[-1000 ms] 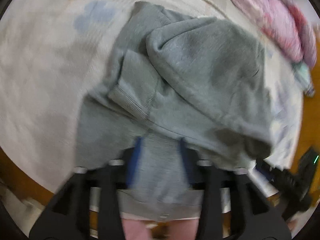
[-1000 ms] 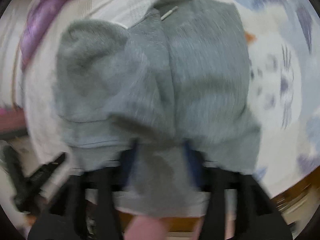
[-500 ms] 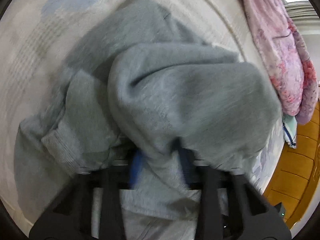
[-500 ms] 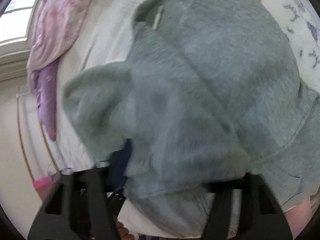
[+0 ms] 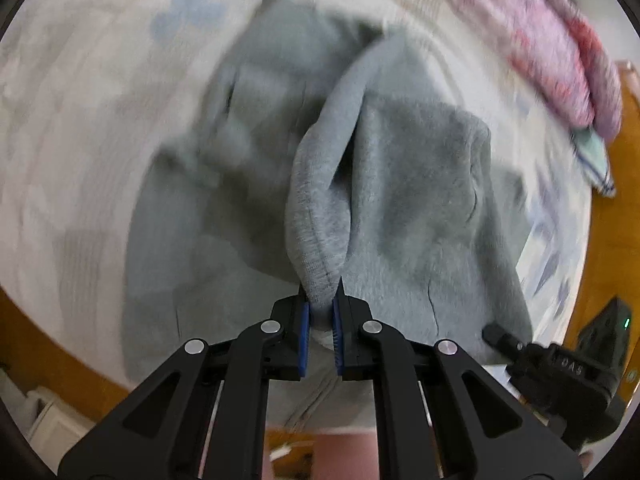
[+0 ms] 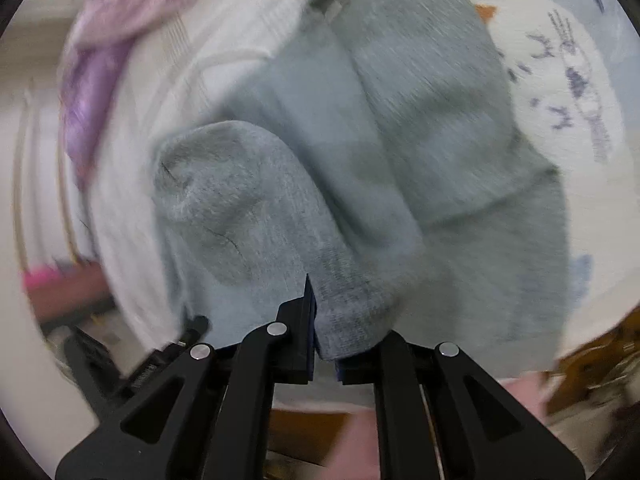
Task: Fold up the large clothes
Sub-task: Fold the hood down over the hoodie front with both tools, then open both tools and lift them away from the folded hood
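Note:
A large grey fleece garment (image 5: 408, 200) lies bunched on a pale printed bedsheet (image 5: 80, 120). My left gripper (image 5: 321, 308) is shut on a stitched hem fold of it, which stands up from the jaws. In the right wrist view the same garment (image 6: 400, 140) spreads ahead, and my right gripper (image 6: 324, 320) is shut on another edge of it; cloth hides the right fingertip. The right gripper's body (image 5: 560, 368) shows at the lower right of the left wrist view.
A pink floral quilt (image 5: 552, 40) lies at the far right of the bed, seen as pink-purple (image 6: 100, 60) in the right wrist view. A striped cloth (image 5: 592, 160) sits beside it. Wooden bed frame (image 5: 624, 208) borders the sheet. Both views are motion-blurred.
Both grippers have pulled back and lifted with the cloth. The garment, heaped over the fingers half a second ago, now hangs forward from the closed jaws and lies flatter.

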Action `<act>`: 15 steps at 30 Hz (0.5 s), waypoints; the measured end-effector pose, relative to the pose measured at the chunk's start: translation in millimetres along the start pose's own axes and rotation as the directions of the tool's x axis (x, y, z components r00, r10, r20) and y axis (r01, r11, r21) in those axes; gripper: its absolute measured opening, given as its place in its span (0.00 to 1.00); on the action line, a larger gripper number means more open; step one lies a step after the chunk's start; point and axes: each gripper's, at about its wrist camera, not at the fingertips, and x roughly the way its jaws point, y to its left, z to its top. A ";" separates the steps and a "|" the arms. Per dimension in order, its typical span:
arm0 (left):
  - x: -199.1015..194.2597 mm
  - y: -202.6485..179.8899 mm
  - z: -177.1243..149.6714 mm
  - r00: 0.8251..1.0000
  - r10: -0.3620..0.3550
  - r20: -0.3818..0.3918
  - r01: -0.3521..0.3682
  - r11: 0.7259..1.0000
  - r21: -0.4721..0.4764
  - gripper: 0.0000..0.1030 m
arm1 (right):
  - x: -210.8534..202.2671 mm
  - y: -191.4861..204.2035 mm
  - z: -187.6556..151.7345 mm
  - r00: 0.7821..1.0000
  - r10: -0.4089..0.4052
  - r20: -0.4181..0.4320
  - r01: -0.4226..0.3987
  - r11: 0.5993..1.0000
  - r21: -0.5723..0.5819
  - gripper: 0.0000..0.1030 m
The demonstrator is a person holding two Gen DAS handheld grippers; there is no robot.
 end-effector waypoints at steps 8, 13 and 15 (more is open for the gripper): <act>60.3 12.5 -37.1 0.976 0.097 -0.196 -0.085 0.994 0.068 0.14 | 67.8 -44.2 -14.9 0.926 -0.276 -0.256 0.264 0.961 -0.080 0.50; 8.4 4.3 -16.7 0.984 0.117 -0.136 -0.095 0.983 0.159 0.46 | 4.9 -46.6 -13.7 0.940 -0.313 -0.139 0.300 0.948 -0.105 0.67; -5.5 -0.2 -5.1 0.988 0.126 -0.085 -0.108 0.976 0.192 0.46 | -18.7 -40.7 -4.0 0.940 -0.339 -0.034 0.333 0.934 -0.126 0.67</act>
